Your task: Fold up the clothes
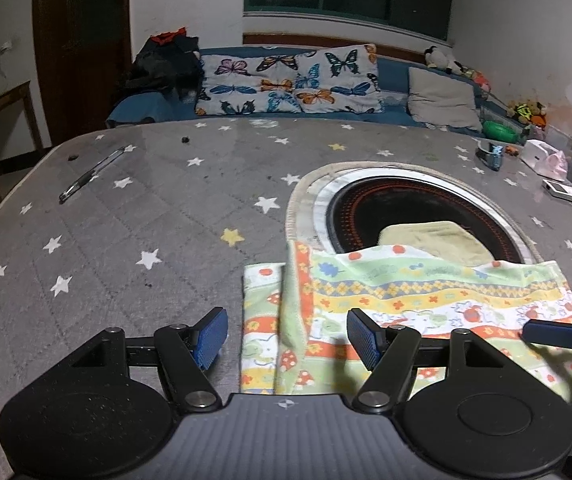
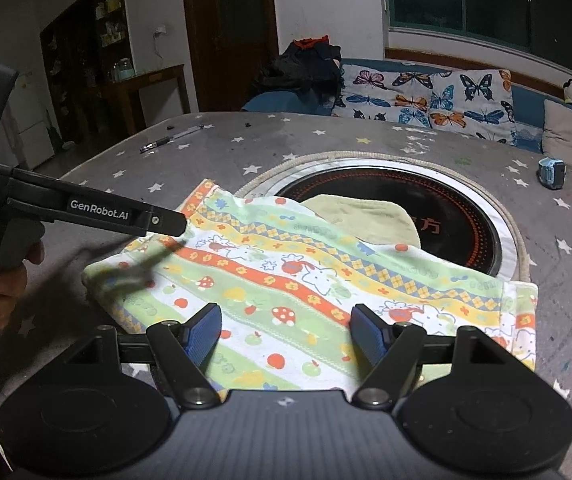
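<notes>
Closest to you, both pairs of fingers stand released with nothing between the blue pads: your left gripper [image 1: 286,338] hangs over the left border of the patterned cloth [image 1: 417,304], and your right gripper [image 2: 286,334] over the near middle of that same cloth [image 2: 305,276]. The cloth lies spread on the star-printed counter [image 1: 126,220], and one step looks done: along its left border a strip is turned over onto the rest, giving a doubled band there (from the right wrist view that corner reads as a soft bunched lump under your left tool, not a crisp crease). The rest lies in a single flat layer, so I judge the fold barely begun, with the main halving and any squaring-up left. Farther out, the cloth's far edge overlaps the round black hob [image 2: 457,216] set into the counter, where a plain yellowish cloth [image 2: 365,220] lies half tucked beneath it, apparently unfolded and waiting its turn.
</notes>
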A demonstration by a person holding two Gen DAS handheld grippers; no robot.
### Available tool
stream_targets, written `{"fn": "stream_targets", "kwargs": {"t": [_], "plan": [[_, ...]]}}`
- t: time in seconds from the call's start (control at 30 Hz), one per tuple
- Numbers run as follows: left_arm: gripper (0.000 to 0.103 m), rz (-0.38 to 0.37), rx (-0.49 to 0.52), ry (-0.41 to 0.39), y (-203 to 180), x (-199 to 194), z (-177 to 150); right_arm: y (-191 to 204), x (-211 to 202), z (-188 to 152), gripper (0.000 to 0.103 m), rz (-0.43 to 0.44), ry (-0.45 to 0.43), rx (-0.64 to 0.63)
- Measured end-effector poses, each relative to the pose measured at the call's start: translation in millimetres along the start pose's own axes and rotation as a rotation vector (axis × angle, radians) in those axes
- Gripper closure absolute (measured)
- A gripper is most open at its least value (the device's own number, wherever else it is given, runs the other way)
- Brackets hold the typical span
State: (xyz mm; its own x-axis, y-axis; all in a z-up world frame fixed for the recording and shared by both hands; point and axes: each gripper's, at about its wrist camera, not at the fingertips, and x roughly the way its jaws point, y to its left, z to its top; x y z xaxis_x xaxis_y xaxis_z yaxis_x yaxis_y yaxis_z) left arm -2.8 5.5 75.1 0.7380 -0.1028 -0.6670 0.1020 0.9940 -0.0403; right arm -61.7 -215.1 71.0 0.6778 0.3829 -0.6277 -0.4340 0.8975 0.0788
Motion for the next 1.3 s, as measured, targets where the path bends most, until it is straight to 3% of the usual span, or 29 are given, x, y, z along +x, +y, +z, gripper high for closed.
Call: {"fn": "stream_targets", "kwargs": {"t": [0.47, 0.77, 1.3], "plan": [[0.028, 0.001, -0.015, 0.036, 4.7, 6.7, -2.9, 7.3, -3.3, 4.0, 0.029, 0.000, -0.015, -0.035], [0.028, 0.013, -0.062, 0.061, 20.8, 11.4, -2.3, 48.6, 2.6, 6.1, 0.029, 0.068, -0.027, -0.214], [0.028, 0.007, -0.124, 0.074, 40.7, 9.9, -0.8, 93.3, 22.0, 4.8, 0.036, 0.123, -0.003, -0.367]]}}
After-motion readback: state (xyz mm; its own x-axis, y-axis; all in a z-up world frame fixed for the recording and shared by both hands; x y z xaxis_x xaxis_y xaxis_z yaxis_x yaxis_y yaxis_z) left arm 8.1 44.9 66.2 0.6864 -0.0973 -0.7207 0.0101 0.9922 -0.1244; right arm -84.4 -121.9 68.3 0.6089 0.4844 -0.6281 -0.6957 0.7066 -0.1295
